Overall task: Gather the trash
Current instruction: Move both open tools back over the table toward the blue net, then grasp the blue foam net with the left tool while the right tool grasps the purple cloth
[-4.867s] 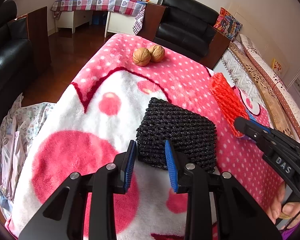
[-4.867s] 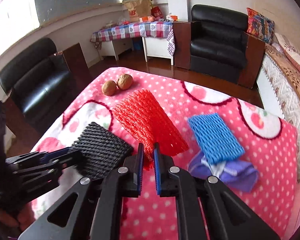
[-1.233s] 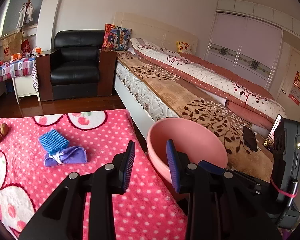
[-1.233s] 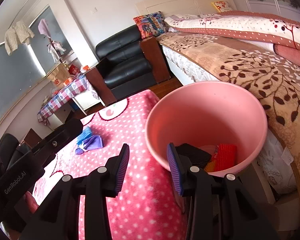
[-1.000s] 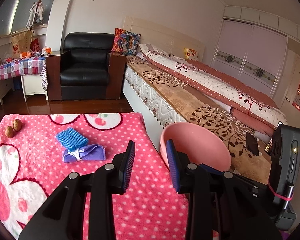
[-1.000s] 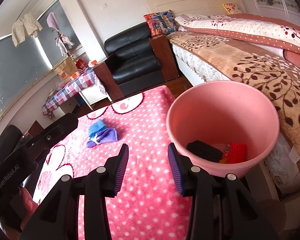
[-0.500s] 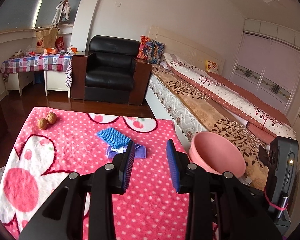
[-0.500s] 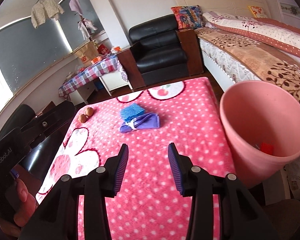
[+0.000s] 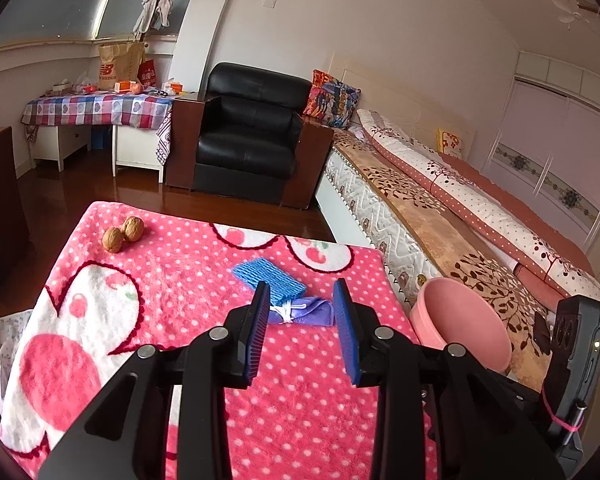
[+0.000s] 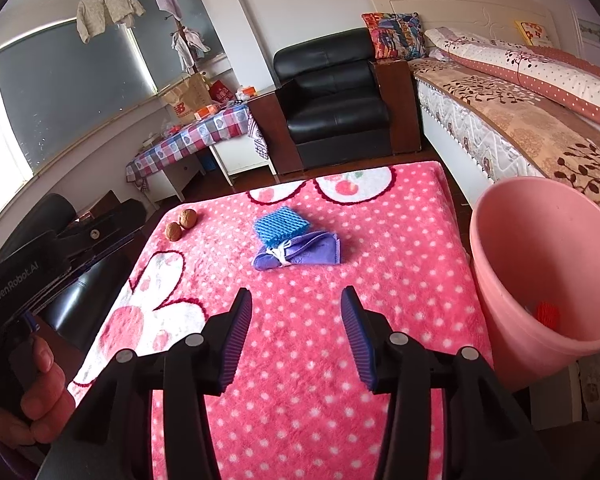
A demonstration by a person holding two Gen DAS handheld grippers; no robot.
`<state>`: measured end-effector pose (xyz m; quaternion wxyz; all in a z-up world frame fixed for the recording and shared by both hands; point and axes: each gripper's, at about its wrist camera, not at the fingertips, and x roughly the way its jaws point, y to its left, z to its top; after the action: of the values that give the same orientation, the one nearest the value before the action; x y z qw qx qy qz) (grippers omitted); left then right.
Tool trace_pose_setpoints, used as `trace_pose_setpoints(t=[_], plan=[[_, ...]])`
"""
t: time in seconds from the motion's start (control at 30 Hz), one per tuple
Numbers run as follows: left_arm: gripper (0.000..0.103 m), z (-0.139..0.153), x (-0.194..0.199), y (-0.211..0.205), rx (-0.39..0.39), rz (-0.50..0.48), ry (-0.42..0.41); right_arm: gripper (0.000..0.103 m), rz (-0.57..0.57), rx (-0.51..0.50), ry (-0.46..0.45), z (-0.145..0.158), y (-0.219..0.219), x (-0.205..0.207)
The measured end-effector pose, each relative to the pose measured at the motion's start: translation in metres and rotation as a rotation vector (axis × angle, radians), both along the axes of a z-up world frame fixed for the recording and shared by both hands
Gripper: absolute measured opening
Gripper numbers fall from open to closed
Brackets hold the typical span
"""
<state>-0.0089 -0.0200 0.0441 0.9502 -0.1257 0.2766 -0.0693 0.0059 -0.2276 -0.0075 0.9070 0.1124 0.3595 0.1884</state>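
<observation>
A blue foam net [image 9: 268,277] [image 10: 281,223] lies mid-table on the pink dotted blanket [image 9: 172,280], against a folded purple cloth [image 9: 305,312] [image 10: 300,254]. Two walnuts [image 9: 122,233] [image 10: 181,224] sit at the far left corner. The pink bin [image 10: 540,272] [image 9: 460,328] stands off the table's right edge, with a red net [image 10: 546,314] inside. My left gripper [image 9: 300,332] is open and empty, hovering short of the cloth. My right gripper [image 10: 296,336] has nothing between its fingers, and its jaws are opening; it hangs over the blanket nearer than the cloth.
A bed [image 9: 480,216] runs along the right behind the bin. A black armchair [image 9: 248,136] and a checked-cloth side table [image 9: 96,108] stand beyond the table. A hand [image 10: 36,396] holds the left gripper's handle at the lower left of the right wrist view.
Both views have swung from the bin back over the table; the blue net and purple cloth now lie ahead of both grippers. The right jaws stand wider than before.
</observation>
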Motion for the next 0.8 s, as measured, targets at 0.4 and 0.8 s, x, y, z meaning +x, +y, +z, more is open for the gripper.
trace_pose_setpoints(t=[0.4,0.8], plan=[[0.033,-0.019,0.057,0.052,-0.086,0.103,0.110,0.055,0.056,-0.040,0.046,-0.024,0.013,0.077],[0.033,-0.068,0.122,0.054,-0.186,0.077,0.313,0.055,0.158,-0.090,0.107,-0.072,0.051,0.138]])
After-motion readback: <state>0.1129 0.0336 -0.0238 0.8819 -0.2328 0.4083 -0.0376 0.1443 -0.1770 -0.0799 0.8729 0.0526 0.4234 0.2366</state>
